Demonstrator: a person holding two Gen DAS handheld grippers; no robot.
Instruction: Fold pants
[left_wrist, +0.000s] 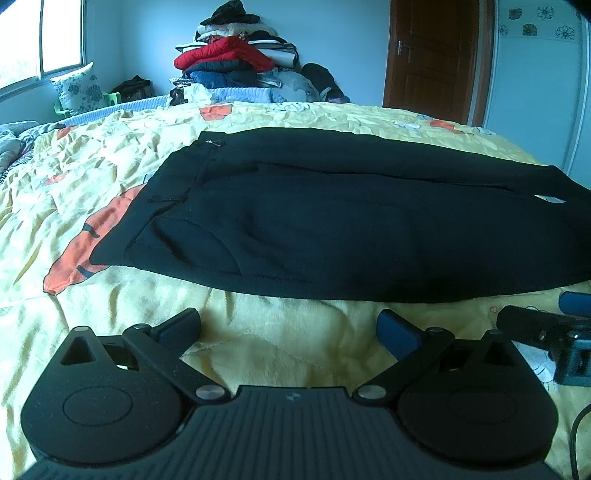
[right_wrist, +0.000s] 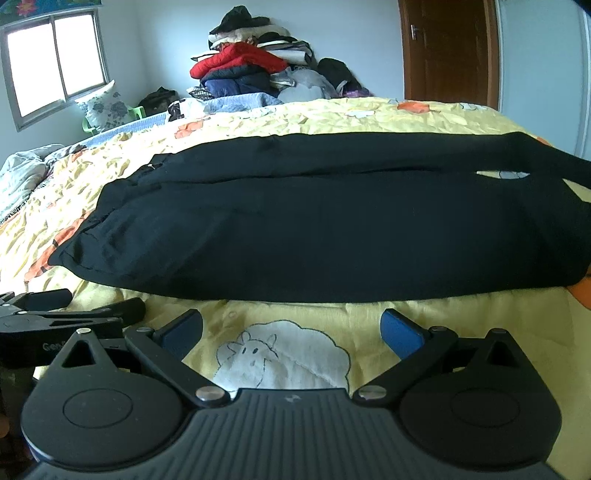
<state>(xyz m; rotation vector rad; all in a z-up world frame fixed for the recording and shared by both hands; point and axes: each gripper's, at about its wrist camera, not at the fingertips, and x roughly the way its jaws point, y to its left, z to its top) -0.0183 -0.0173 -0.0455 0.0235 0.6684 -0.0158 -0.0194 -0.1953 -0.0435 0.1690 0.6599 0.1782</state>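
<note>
I see the black fabric pants (left_wrist: 332, 221) spread flat across the yellow quilted bedspread with orange patches (left_wrist: 110, 155), lying at 12 o'clock from both tools, waistband toward 9 o'clock. My left gripper (left_wrist: 288, 328) hovers near the hem-side edge, its blue-padded fingers (left_wrist: 397, 332) spread wide on nothing. My right gripper (right_wrist: 291, 328) has its fingers equally apart (a white sheep print (right_wrist: 284, 354) lies between them). A heap of folded clothes (right_wrist: 251, 66) sits at 12 o'clock beyond the bed.
</note>
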